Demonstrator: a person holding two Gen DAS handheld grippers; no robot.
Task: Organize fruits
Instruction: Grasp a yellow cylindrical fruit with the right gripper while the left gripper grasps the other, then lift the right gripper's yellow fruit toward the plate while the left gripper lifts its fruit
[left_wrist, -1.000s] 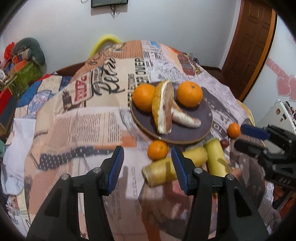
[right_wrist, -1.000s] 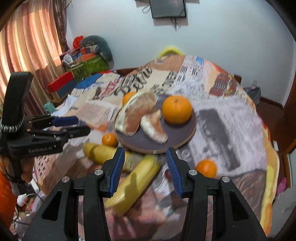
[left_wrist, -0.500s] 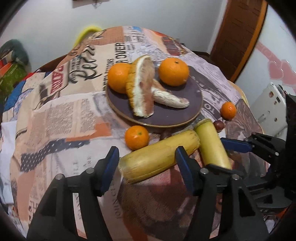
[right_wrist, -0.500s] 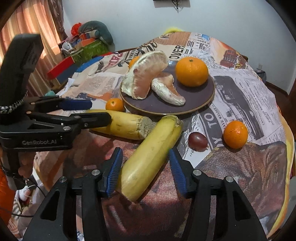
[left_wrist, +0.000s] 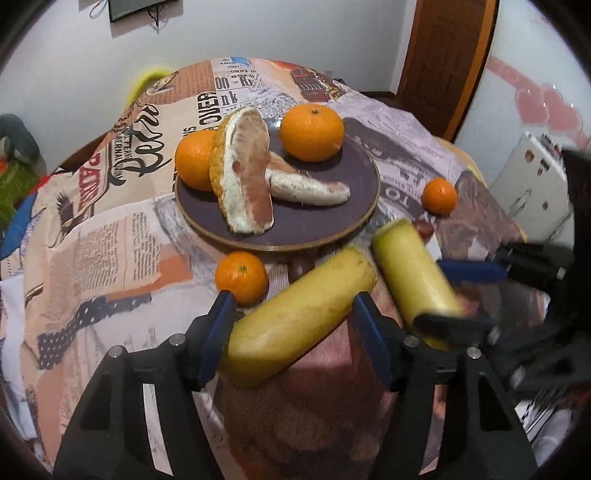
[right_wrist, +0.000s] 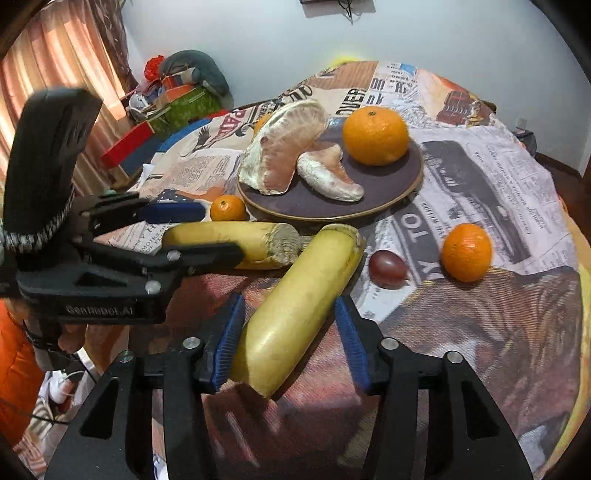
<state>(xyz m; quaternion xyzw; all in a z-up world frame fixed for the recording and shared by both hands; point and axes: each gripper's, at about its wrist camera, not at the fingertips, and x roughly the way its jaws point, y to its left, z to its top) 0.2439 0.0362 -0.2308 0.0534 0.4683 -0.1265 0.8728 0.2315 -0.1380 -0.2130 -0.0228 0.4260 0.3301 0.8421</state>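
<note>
- On my left gripper (left_wrist: 291, 332) body, seen from the right wrist view, I read moulded lettering "GenRobot.AI"; the tablecloth (right_wrist: 491, 177) is newspaper-print fabric with legible scraps such as "OVER" and "TO".
- My left gripper is spread wide, its blue ribbed pads on either side of a smooth yellow banana (left_wrist: 295, 317) lying on the cloth; the left pad looks to touch the skin, the right pad is just beside it, and I cannot tell if any pressure is on.
- My right gripper (right_wrist: 291, 339) is likewise released, straddling the second banana (right_wrist: 299, 306), which runs away from me with its blunt fibrous tip near the plate rim; the left pad is against the peel, the right pad stands apart.
- The two bananas meet near their far ends, forming a V just ahead of both grippers.
- Beyond them sits a round, dark matte plate (right_wrist: 391, 184) with a tan rim, carrying two pithy pomelo wedges (right_wrist: 284, 147), a dimpled orange (right_wrist: 375, 134), and another orange (left_wrist: 194, 164) behind the larger wedge.
- A small tangerine (left_wrist: 241, 277) lies just ahead of my left gripper's left finger.
- To the right of my right gripper lie a glossy dark red grape (right_wrist: 388, 267) and a second tangerine (right_wrist: 466, 252), near each other.
</note>
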